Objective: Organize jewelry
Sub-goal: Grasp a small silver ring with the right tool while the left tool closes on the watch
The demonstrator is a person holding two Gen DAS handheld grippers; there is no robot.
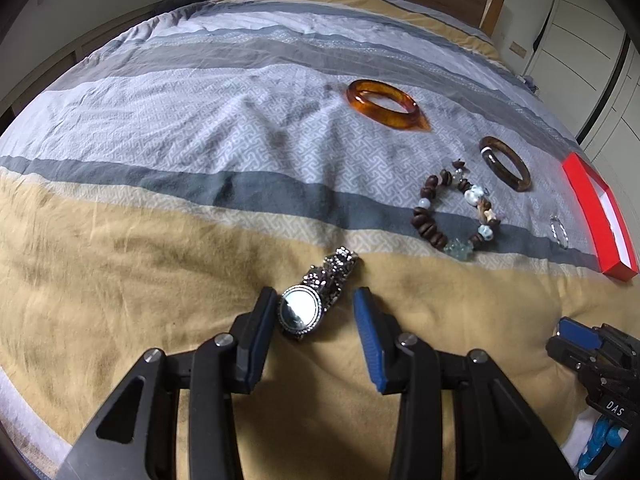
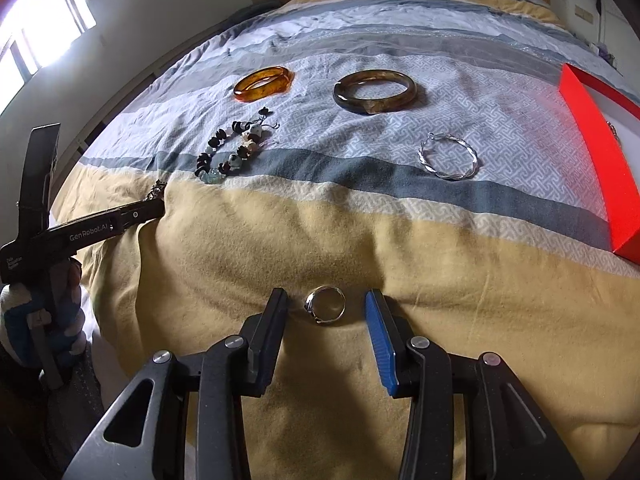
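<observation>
A silver watch (image 1: 300, 310) with a sparkling band lies on the yellow part of the bedcover. My left gripper (image 1: 316, 294) stands open around it, the black pad close beside the watch face and the blue pad well apart from the band. A silver ring (image 2: 325, 304) lies on the yellow cloth between the fingers of my right gripper (image 2: 326, 294), which is open and touches neither side of it. Farther back lie an amber bangle (image 2: 264, 83), a dark brown bangle (image 2: 375, 91), a beaded bracelet (image 2: 232, 152) and a twisted silver bracelet (image 2: 448, 156).
A red box (image 2: 596, 160) with a white inside lies open at the right edge of the bed. The striped bedcover (image 1: 200, 128) is rumpled, and a wooden headboard stands behind it. A gloved hand (image 2: 44, 312) holds the left gripper at the left.
</observation>
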